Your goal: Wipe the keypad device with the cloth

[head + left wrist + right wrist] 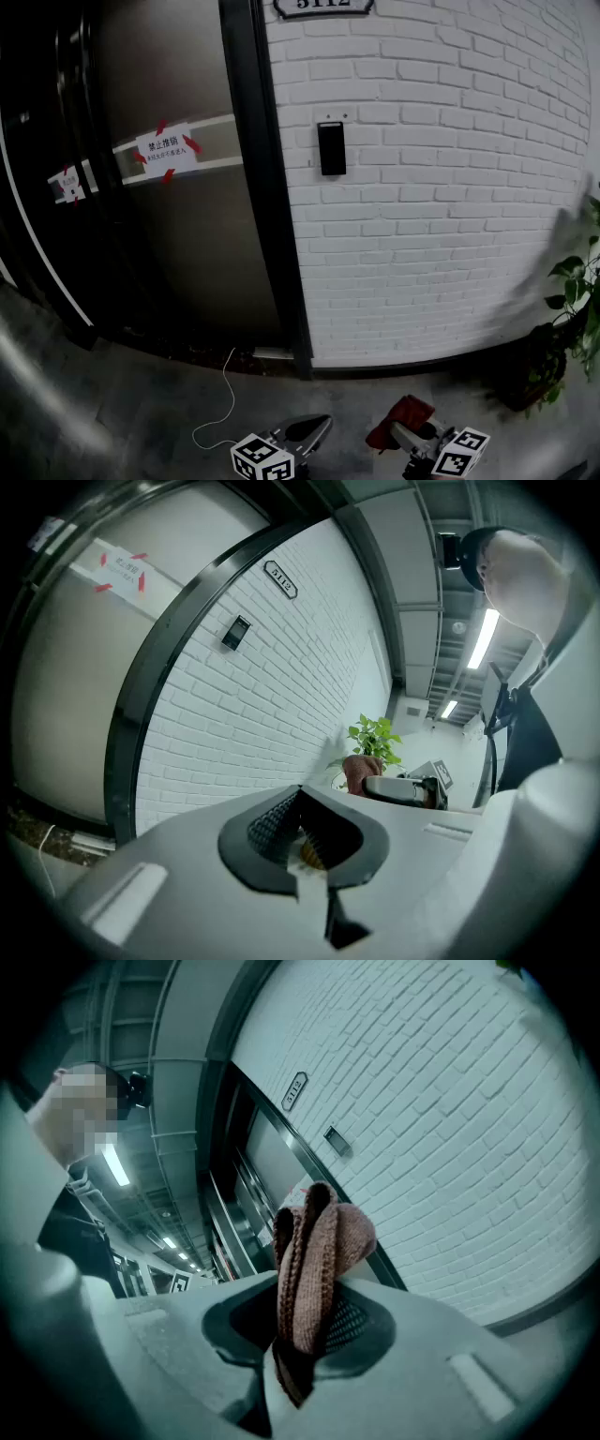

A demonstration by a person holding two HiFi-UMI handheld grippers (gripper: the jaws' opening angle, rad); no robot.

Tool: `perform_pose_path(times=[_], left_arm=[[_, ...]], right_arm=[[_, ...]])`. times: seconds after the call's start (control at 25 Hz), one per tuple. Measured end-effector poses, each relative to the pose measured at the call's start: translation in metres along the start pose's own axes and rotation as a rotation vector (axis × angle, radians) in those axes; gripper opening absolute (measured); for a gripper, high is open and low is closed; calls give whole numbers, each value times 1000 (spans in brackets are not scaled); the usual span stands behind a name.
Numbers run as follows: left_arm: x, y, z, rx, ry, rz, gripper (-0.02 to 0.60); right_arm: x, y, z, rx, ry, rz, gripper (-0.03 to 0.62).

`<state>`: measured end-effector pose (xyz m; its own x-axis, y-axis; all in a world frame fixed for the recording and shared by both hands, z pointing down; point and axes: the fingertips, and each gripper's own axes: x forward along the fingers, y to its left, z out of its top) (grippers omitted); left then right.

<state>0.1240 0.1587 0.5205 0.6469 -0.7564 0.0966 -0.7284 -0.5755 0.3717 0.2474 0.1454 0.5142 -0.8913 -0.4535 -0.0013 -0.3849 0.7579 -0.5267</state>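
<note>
Your right gripper (302, 1335) is clamped on the cloth (317, 1251), your left gripper (305, 836) closed and empty. By my judgement no wiping has begun — the keypad device (331, 148) hangs on the brick wall (450, 187), well apart from the cloth.

keypad device (331, 148) on brick wall (450, 206) | door (178, 262) left of it | plant (574, 309) far right | cloth (403, 415) in right tool (396, 431)

This is a corridor in an office-type building, outside a numbered unit: a white-painted brick wall (431, 187) carries a number plate (323, 7) and a black keypad device (331, 148) beside a dark-framed glass door (187, 262) with a taped paper notice (166, 150). Strip lights (485, 637) hang under an open ceiling, and a potted plant (577, 300) stands on the bare grey floor (112, 403).
</note>
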Motion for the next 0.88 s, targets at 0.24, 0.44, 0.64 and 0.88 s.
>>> perform_pose_path(times=[0.24, 0.44, 0.64, 0.88], left_arm=[[5, 6, 5, 7, 4, 6, 16], [4, 26, 3, -3, 11, 36, 16], [6, 71, 16, -19, 24, 68, 16], [33, 143, 73, 22, -7, 30, 16]], right_arm=[[7, -7, 2, 7, 1, 2, 61], [25, -13, -5, 31, 32, 26, 61], [64, -29, 8, 22, 35, 34, 61], [132, -60, 32, 6, 32, -12, 61]])
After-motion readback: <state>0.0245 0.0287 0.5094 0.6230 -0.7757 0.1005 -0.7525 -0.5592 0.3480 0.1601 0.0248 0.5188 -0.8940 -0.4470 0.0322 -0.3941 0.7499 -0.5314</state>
